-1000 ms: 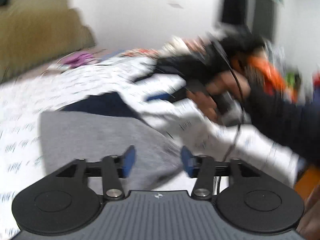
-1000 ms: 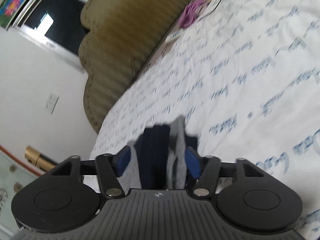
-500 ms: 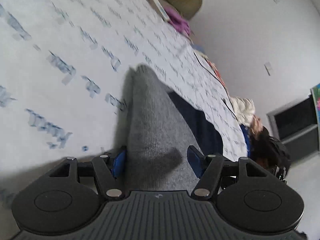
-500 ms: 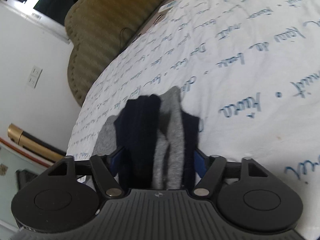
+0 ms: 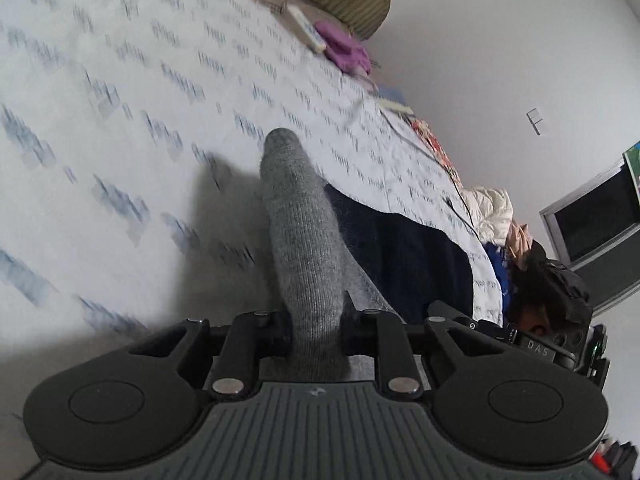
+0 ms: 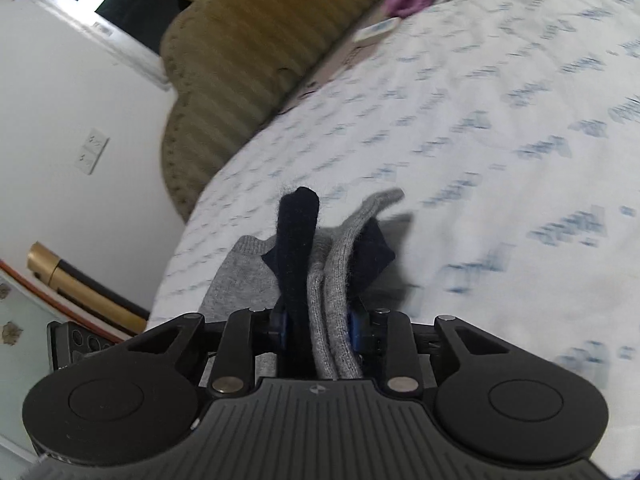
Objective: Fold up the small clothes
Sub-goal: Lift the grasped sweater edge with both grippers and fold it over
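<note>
A small grey and navy knit garment lies on the bed. In the left wrist view a grey fold (image 5: pixel 304 220) of it rises out of my left gripper (image 5: pixel 314 332), whose jaws are closing and pinch the cloth; the navy part (image 5: pixel 408 256) lies flat to the right. In the right wrist view my right gripper (image 6: pixel 320 328) is closing too. Its blue pads (image 6: pixel 354 334) press on a bunched navy fold (image 6: pixel 298 240) and grey fold (image 6: pixel 348 248) standing up between them.
A white sheet with blue print (image 5: pixel 120 120) covers the bed. The olive padded headboard (image 6: pixel 240 60) is at the far end, with a purple cloth (image 5: pixel 348 50) and a white flat item (image 5: pixel 308 28) near it. Piled clothes (image 5: pixel 492 208) sit at the bed's right edge.
Both grippers stood open around the garment half a second ago; now each has closed on a bunched fold. The left view swung from facing a person's arm to looking along the bed.
</note>
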### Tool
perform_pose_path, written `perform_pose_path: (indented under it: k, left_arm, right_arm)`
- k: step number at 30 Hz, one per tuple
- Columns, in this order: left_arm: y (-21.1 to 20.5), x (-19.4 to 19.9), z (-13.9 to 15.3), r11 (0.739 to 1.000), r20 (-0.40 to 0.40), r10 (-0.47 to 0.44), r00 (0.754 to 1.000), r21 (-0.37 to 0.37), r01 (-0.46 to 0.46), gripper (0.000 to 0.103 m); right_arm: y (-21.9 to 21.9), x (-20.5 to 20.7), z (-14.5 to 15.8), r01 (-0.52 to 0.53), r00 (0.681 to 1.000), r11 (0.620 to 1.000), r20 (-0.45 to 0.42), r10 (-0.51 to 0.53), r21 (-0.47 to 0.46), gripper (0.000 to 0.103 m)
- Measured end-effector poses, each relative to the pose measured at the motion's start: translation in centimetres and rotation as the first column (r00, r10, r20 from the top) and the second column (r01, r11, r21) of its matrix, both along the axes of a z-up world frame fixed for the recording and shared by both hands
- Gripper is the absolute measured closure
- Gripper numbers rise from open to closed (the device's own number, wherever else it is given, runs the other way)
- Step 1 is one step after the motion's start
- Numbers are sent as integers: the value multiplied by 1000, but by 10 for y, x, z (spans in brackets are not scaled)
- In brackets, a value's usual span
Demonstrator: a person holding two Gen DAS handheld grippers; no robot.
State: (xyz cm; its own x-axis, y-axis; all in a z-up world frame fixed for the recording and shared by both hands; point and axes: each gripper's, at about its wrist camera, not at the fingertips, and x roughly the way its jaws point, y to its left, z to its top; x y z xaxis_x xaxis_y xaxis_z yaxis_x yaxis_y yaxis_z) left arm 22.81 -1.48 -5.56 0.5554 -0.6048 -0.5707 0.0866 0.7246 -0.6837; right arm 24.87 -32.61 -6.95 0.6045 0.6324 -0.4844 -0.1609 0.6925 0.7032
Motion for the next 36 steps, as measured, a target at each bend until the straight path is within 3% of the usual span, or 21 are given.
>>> perform_pose_path:
  k: [5, 9, 10, 12, 15, 18, 24, 27, 28, 29, 30, 31, 33, 36]
  left_arm:
    - [50, 32, 21, 995, 5, 66, 998, 79, -66, 83]
    - [72, 66, 1, 983, -55, 95, 994, 160, -85, 79]
    - [75, 68, -7, 983, -75, 97, 992, 163, -84, 79]
    - [79, 54, -13, 988, -71, 112, 991, 114, -103, 73]
    - [88, 11, -7, 994, 9, 98, 995, 44, -98, 45]
    - [99, -37, -10, 995, 31, 97, 995, 5, -97, 45]
    - [97, -86, -38, 997, -45, 47, 998, -51, -49, 45]
    - [90, -86, -43, 998, -46, 54, 997, -41, -56, 48]
    - [90, -81, -43, 997, -62, 59, 996, -42, -62, 66]
    - [91, -76, -44, 997, -92, 61, 994, -48, -65, 81]
    - [91, -70, -44, 996, -122, 55, 991, -58, -63, 87]
    - [92, -67, -42, 997, -131, 56, 990, -53, -63, 90]
    - [92, -69, -29, 999, -100, 45, 994, -18, -47, 91]
    - [99, -76, -3, 998, -37, 36, 999, -40, -37, 91]
  right_arm:
    - [46, 32, -2, -36, 999, 996, -9, 37, 85, 73]
    - [79, 60, -25, -26, 998, 997, -51, 30, 72, 70]
    - [82, 63, -33, -5, 997, 998, -79, 9, 56, 62]
    - [79, 59, -42, 40, 993, 998, -116, -33, 54, 56]
    - [63, 33, -34, 45, 996, 994, -87, -37, 101, 45]
    - [46, -5, -21, 21, 998, 995, -54, -16, 99, 42]
    - [53, -60, -27, -68, 994, 997, -88, 70, 34, 42]
    - [71, -66, -42, -101, 986, 995, -131, 103, 25, 41]
    - [76, -67, -44, -101, 987, 995, -126, 103, 18, 45]
    - [79, -67, -44, -107, 986, 994, -123, 110, 25, 57]
    - [81, -65, -43, -108, 984, 994, -141, 112, 32, 68]
    - [83, -62, -42, -110, 981, 993, -157, 115, 37, 84]
    - [85, -62, -32, -117, 983, 992, -138, 122, 44, 84]
    - [83, -67, -11, -123, 988, 988, -83, 131, 89, 84]
